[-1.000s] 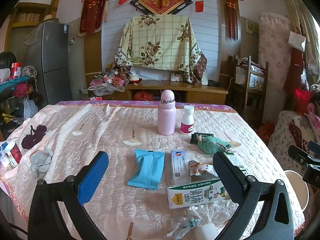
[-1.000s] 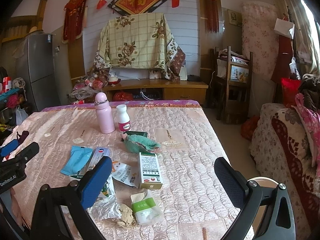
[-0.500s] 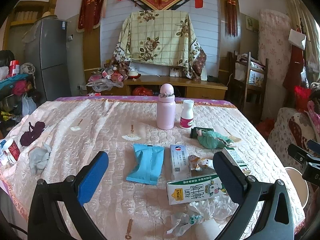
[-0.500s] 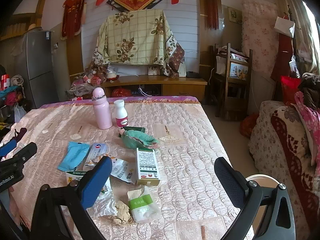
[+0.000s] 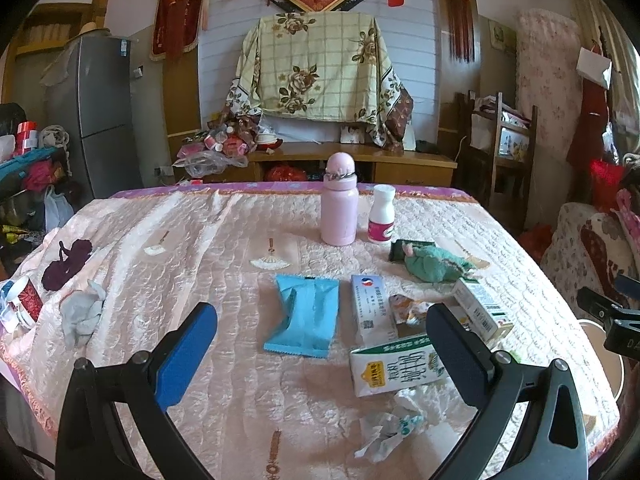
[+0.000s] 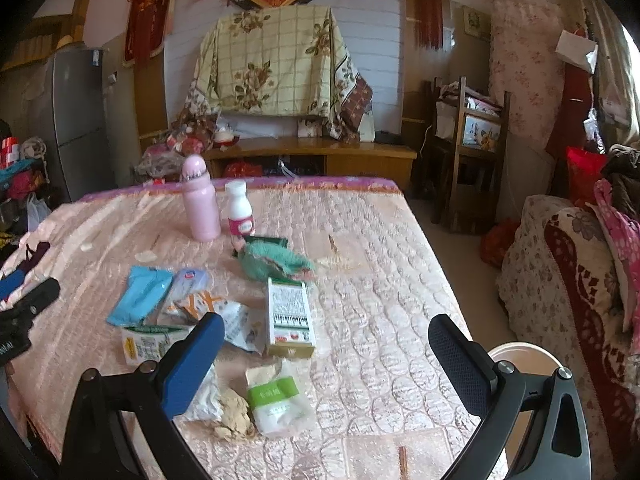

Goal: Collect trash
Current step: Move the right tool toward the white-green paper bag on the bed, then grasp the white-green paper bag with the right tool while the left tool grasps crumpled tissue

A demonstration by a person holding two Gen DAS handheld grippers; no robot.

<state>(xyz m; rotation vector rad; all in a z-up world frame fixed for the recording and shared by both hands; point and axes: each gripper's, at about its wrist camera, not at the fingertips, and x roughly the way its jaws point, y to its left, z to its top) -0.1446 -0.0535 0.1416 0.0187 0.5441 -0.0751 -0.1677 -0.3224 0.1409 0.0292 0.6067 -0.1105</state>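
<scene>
Litter lies on the pink quilted table (image 5: 200,248): a blue wrapper (image 5: 304,314), a white-blue box (image 5: 370,306), a milk carton (image 5: 394,368) on its side, a green-white box (image 5: 482,312), crumpled paper (image 5: 390,428). My left gripper (image 5: 320,344) hovers open above the near edge, nothing between its fingers. In the right wrist view the green-white box (image 6: 290,314), a green-labelled bag (image 6: 278,398), a brown crumpled lump (image 6: 234,412) and the blue wrapper (image 6: 140,294) lie ahead of my open right gripper (image 6: 326,350). A round white bin (image 6: 524,360) stands on the floor at the right.
A pink bottle (image 5: 340,200), a small white bottle (image 5: 382,220) and a green plush toy (image 5: 434,264) stand or lie mid-table. A mug (image 5: 22,304), grey cloth (image 5: 82,314) and dark item (image 5: 66,264) sit at the left. A patterned sofa (image 6: 568,280) flanks the right.
Both grippers drifted slightly back and up; the table items sit a little higher and farther in both views. Nothing was taken hold of.
</scene>
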